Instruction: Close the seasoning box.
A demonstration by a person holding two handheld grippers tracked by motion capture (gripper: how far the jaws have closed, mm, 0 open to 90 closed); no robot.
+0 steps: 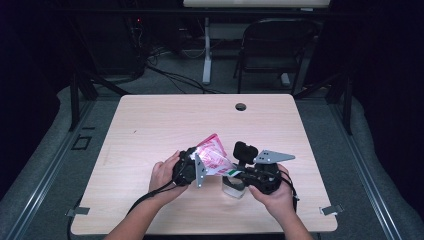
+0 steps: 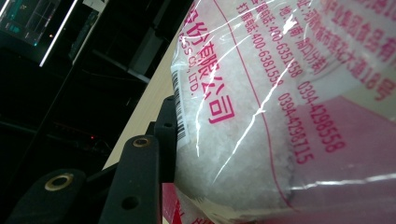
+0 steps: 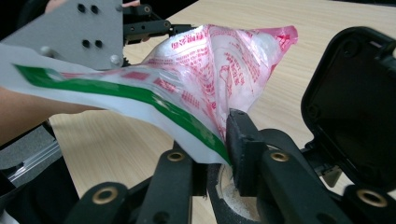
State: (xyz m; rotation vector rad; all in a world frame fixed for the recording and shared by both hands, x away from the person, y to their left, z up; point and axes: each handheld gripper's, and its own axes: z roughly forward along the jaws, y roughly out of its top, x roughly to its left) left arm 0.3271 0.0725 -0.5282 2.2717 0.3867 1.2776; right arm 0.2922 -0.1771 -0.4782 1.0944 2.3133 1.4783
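Behind the bag, jar half hidden.

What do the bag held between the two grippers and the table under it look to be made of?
Bag: thin clear plastic film, glossy; it creases, catches glare, and shows white grains through pink print, with a green stripe along one edge.
Table: pale wood-grain top, matt, probably laminate over board rather than solid wood; the grain looks even and printed.
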